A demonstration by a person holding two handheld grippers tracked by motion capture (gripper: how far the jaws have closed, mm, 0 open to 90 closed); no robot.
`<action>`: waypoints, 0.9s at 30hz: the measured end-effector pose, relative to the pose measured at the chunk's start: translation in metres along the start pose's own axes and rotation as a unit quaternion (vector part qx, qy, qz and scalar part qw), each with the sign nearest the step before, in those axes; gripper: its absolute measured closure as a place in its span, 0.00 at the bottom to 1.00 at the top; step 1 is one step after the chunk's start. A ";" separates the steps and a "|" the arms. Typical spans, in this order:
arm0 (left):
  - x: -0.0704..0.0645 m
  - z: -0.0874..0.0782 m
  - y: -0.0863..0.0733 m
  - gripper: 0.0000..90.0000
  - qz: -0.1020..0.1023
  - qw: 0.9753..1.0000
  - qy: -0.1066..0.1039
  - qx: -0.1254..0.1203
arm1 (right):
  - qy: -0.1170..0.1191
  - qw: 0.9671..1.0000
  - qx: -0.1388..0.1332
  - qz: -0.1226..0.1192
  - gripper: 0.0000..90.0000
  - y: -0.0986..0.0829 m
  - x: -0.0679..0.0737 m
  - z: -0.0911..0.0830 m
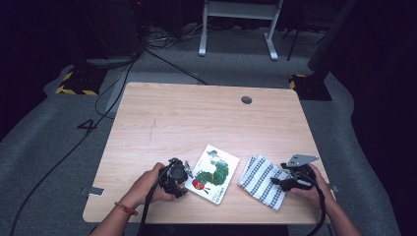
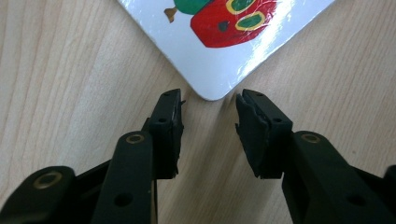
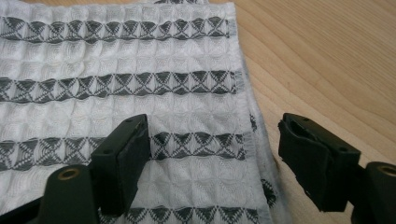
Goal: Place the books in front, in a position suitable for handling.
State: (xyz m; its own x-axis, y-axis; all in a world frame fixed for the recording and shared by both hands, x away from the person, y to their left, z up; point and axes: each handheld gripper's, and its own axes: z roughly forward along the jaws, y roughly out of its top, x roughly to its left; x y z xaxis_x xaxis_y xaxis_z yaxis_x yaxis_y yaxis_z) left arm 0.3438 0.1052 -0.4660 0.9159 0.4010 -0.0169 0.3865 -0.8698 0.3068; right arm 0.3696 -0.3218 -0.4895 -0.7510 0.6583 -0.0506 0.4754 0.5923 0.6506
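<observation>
Both forearms reach in low. The left claw (image 1: 186, 173) and right claw (image 1: 276, 180) gape open, pointing inward toward each other.

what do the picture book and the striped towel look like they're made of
Picture book: probably glossy coated board; light glares off its white cover and the corner is rounded.
Striped towel: woven cloth, likely cotton; a waffle weave and stitched hem show.

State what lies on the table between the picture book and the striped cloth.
Nothing: in the high view only a narrow strip of bare wooden table separates the picture book from the striped cloth; they lie apart.
</observation>
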 end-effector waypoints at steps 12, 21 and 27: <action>-0.004 0.003 -0.022 0.82 -0.015 0.996 0.010 -0.092 | 0.007 1.000 -0.005 0.007 0.27 -0.003 -0.002 0.000; -0.003 0.010 -0.030 0.82 -0.007 0.988 0.015 -0.153 | 0.008 1.000 -0.007 0.006 0.27 -0.003 -0.002 0.000; -0.003 0.011 -0.032 0.76 0.002 0.981 0.007 -0.194 | 0.005 1.000 -0.009 -0.002 0.27 -0.003 -0.001 0.000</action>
State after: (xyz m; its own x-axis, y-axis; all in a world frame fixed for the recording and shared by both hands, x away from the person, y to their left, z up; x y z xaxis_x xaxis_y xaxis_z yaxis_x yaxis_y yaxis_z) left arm 0.3295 0.1282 -0.4865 0.9145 0.4045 -0.0028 0.3103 -0.6971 0.6463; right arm 0.3692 -0.3246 -0.4913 -0.7572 0.6516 -0.0456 0.4645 0.5861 0.6639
